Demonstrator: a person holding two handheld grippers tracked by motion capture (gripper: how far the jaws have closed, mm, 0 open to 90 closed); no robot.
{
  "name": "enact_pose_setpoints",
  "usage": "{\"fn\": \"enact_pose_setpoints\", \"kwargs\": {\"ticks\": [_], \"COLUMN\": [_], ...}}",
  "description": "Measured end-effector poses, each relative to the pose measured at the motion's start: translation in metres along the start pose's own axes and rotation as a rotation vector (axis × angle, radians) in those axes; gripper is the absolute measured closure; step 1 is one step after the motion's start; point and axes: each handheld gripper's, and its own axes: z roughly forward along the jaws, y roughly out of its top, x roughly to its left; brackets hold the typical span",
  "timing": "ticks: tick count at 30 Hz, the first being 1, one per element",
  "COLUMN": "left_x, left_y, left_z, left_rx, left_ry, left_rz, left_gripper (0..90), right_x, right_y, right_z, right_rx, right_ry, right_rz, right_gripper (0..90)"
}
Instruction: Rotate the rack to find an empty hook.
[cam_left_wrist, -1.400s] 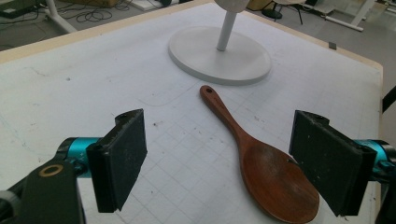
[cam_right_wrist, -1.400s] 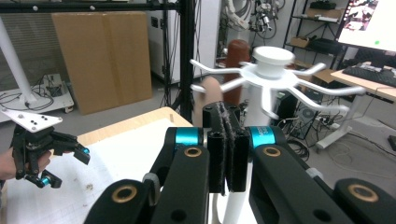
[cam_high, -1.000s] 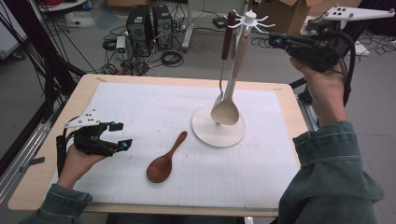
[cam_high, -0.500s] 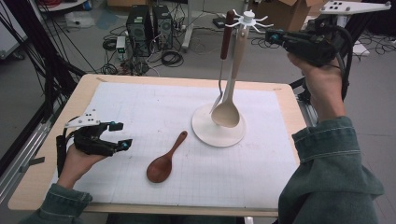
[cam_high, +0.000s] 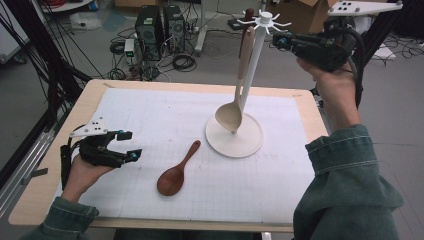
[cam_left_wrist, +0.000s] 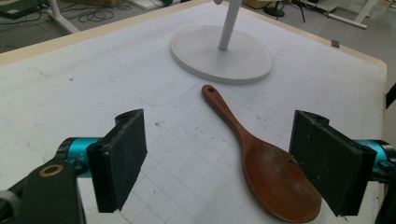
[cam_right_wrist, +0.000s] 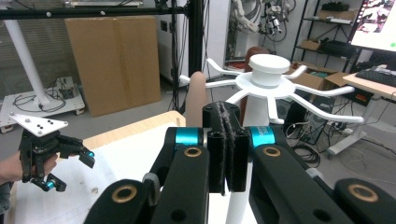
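One pale spoon (cam_high: 231, 116) is hanging on the rack (cam_high: 254, 65) beside the pinched-shut, empty right gripper (cam_high: 281, 41), while the dark spoon (cam_high: 176, 171) is lying mid-desk, awaiting the wide-open left gripper (cam_high: 129, 145).

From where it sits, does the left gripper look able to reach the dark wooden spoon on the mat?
Probably yes: the left gripper is open, and only bare mat lies between it and the dark wooden spoon.

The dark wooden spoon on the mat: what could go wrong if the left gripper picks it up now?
1. The dark spoon lies flat, so the open left gripper may slip on its bowl.
2. Carried to the white rack, it could knock the pale spoon hanging there.
3. The shut right gripper hovers near the hooks, so a collision is possible.
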Motion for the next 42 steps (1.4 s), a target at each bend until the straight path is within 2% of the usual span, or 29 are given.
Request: {"fn": "enact_pose_setpoints", "kwargs": {"ticks": [9, 28, 34, 42], "left_x": [0.001, 0.000, 0.000, -0.001], "left_y": [0.000, 0.001, 0.001, 0.001], "left_z": [0.000, -0.002, -0.002, -0.001], "left_rx": [0.001, -0.004, -0.006, -0.003], "left_ry": [-0.001, -0.001, -0.002, -0.003], "left_rz": [0.000, 0.003, 0.004, 0.005], "left_gripper": [19.5, 19.6, 19.6, 19.6], "right_x": [0.006, 0.019, 0.020, 0.015], "right_y": [0.001, 0.005, 0.003, -0.004], "right_z": [0.010, 0.024, 0.019, 0.001], "right_rx": [0.005, 0.016, 0.013, 0.000], "right_ry": [0.009, -0.006, 0.001, -0.015], "right_rz": [-0.001, -0.022, -0.018, -0.010], "right_gripper": [89.6, 89.6, 89.6, 89.6]}}
